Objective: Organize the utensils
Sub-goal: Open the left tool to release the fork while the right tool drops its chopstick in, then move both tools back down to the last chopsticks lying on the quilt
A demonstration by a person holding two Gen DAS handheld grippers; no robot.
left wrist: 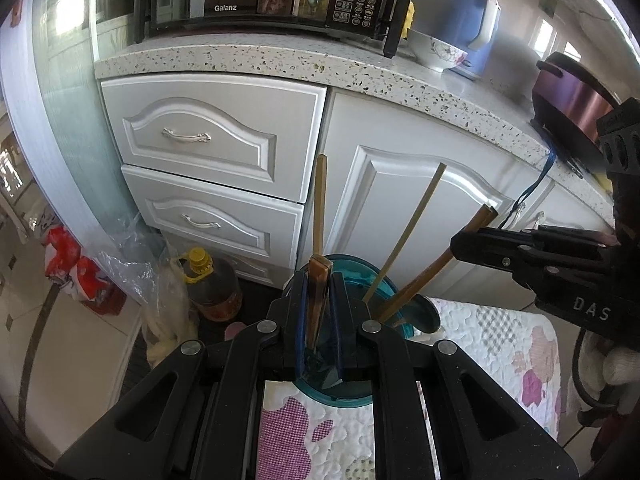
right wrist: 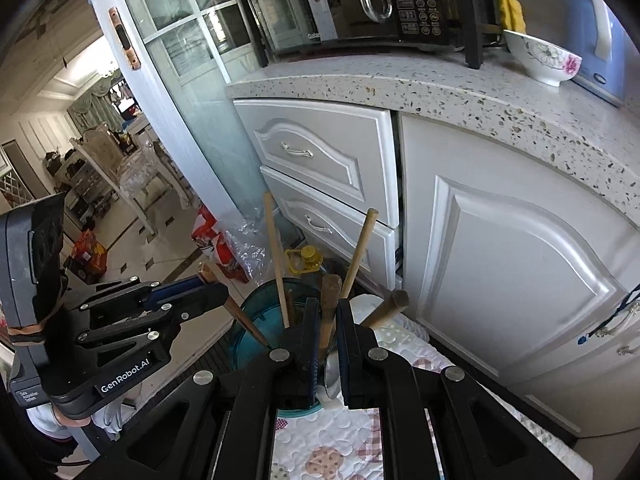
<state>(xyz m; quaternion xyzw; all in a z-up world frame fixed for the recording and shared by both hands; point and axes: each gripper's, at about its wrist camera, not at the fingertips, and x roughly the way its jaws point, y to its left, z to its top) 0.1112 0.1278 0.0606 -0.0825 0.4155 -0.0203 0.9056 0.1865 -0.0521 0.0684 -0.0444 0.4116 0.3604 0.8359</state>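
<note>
over quilted cloth, both tilted-down grippers, left gripper and right gripper, pinch chopsticks in teal holder.

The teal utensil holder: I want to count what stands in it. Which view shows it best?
The right wrist view: the teal utensil holder shows its open rim and several sticks. In the left wrist view the left gripper covers most of it.

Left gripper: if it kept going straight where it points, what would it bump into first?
Probably the teal cup just under it. The left gripper is shut on a brown utensil and aims down into the cup's mouth, though depth is hard to judge.
</note>
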